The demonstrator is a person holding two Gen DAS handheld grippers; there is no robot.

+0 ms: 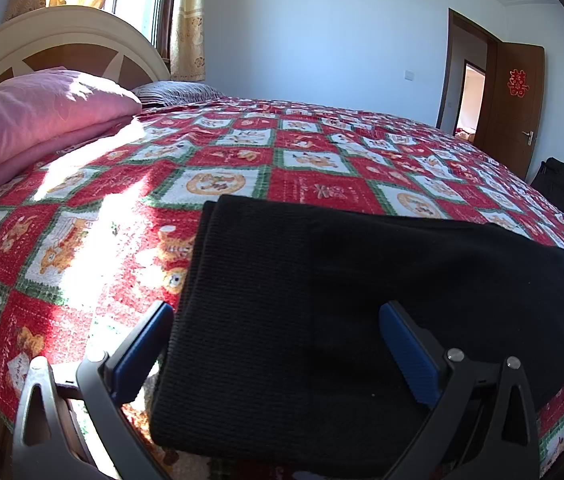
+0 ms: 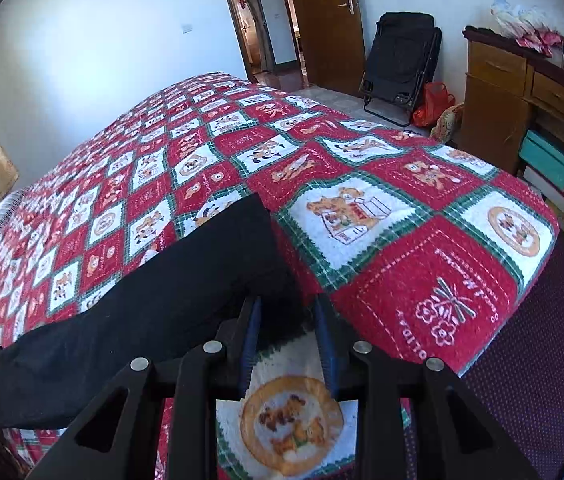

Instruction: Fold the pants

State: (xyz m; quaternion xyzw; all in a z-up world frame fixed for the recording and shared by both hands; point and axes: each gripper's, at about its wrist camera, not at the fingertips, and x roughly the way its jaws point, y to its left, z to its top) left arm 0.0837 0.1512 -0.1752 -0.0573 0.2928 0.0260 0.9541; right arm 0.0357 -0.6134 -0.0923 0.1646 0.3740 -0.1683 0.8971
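Left gripper [image 1: 278, 344] stands wide apart, its blue pads [image 1: 144, 344] either side of the ribbed end of the black pants [image 1: 361, 300] and pressing on nothing; released. Right gripper [image 2: 287, 340] is parted a little, with the cloth edge of the far end lying between the fingers near the tips. Whether its pads [image 2: 252, 340] bear on the fabric cannot be told with certainty; a gap shows on each side, so it is judged released.

Location: the pants lie flat along the near edge of the bed, on a red, white and green checked bedspread [image 2: 401, 220], stretched lengthwise between the two grippers. They appear already doubled leg on leg, though the layers are too dark to separate. A pink folded quilt [image 1: 42, 112] sits near the headboard [image 1: 62, 36], well apart from the work.

Handling assessment: the garment is a soft knit, light and limp; it will sag and crease wherever unsupported and will not hold a shape when lifted. The ribbed band looks thicker and offers the firmer purchase. Recommended hold: pinch through all layers at the end edge, close to a corner, so the lower layer is not left behind. Risk noted: the bedspread is textured and may be caught with the cloth.
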